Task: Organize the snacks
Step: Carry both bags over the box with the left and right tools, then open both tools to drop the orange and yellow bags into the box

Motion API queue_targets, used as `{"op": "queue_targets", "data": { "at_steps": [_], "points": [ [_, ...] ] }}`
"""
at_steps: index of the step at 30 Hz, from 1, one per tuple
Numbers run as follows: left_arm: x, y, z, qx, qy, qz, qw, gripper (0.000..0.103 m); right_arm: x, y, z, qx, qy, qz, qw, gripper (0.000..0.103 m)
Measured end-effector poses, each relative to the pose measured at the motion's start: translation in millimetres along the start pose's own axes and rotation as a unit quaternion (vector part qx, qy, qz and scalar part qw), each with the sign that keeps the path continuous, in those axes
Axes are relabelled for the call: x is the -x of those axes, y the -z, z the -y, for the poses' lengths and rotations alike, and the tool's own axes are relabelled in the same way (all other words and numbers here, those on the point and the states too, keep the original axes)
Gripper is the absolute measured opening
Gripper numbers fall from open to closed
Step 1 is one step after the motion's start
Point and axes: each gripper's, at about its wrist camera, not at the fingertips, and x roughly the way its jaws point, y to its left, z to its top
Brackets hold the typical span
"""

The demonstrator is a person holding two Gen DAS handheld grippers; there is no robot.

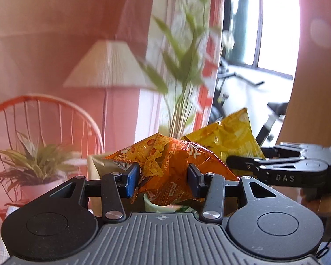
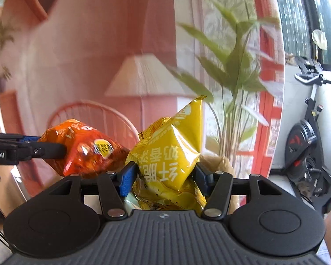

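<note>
Orange foil crumples between the blue pads of the left tongs [image 1: 163, 177], which are partly closed and pinching the orange chip bag [image 1: 165, 165] at its middle, holding it up in the air. Just beside it, to its right in the left wrist view, the right tongs [image 2: 164, 176] grip the yellow chip bag [image 2: 170, 154] the same way: jaws partly closed, pads pressed into the foil from both sides, one corner of the bag pointing up. The two bags are close together, nearly touching, both lifted in front of the room's background. From the right wrist camera the orange bag sits to the left, with a black finger of the left tongs against it. Behind the bags stands a tall leafy plant [image 1: 183, 61], blurred. A white pleated lamp shade [image 1: 108, 66], a red wire chair [image 1: 44, 121] with a small potted plant [image 1: 35, 163] and a pink wall fill the left side. An exercise bike [image 2: 309, 143] stands by the window at right.
</note>
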Motion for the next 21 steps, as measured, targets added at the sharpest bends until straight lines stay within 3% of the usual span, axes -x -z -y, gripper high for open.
{"op": "queue_targets", "data": {
  "at_steps": [8,10,13,21],
  "points": [
    [-31.3,10.6,-10.1,0.008,-0.01,-0.055,0.9984,0.056,-40.2,7.8,1.2,0.018,0.056,-0.039,0.998,0.061],
    [-33.5,10.8,-12.8,0.007,-0.023,-0.062,0.9978,0.066,-43.9,9.3,-0.3,0.025,0.059,-0.04,0.997,0.064],
    [-28.2,7.8,-18.2,0.016,-0.019,-0.056,0.9981,0.067,-42.1,11.8,-6.5,0.046,0.072,-0.034,0.996,0.074],
    [-1.9,5.9,-23.0,0.038,-0.01,-0.05,0.998,0.067,-12.3,14.2,-7.9,0.02,0.041,-0.018,0.999,0.074]
  ]
}}
